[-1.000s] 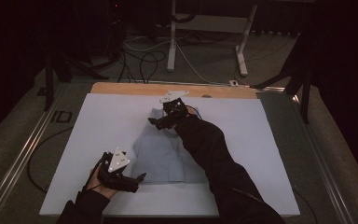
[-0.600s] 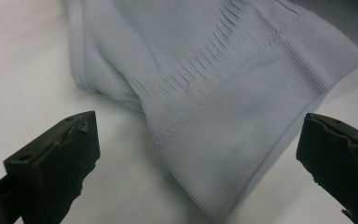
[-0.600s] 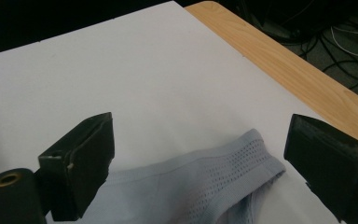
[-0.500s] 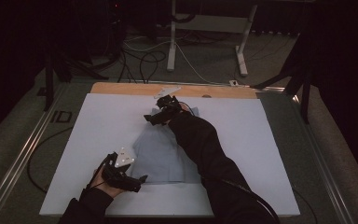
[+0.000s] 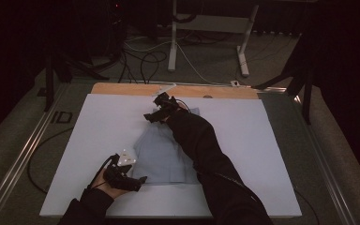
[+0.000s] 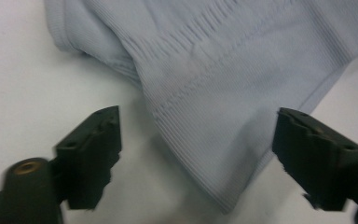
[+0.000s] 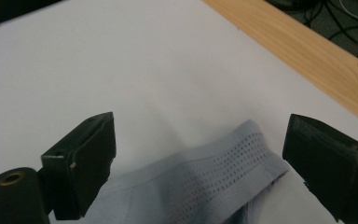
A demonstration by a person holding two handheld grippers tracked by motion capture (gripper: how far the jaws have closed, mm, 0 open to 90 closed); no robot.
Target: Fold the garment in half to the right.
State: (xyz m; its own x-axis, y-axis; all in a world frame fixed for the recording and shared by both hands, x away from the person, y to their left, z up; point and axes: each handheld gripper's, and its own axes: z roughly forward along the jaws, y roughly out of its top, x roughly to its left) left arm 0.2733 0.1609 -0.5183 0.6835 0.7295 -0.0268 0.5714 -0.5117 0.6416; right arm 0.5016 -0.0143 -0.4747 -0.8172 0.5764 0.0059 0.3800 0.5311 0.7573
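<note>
Sleeve [image 5: 201,140] crosses garment [image 5: 161,157] — white board [image 5: 98,126] around.

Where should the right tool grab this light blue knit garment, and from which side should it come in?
Grip the ribbed band at the garment's far corner, where the edge lifts slightly off the white mat and gives a jaw room to slip under. Come down from above, as the right tool already straddles it with jaws wide apart. The flat middle probably offers nothing to pinch.

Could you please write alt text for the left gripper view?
A pale blue ribbed knit garment lies on a white table surface, one corner reaching down between the left gripper's two black fingers, which stand apart and do not touch it.
</note>
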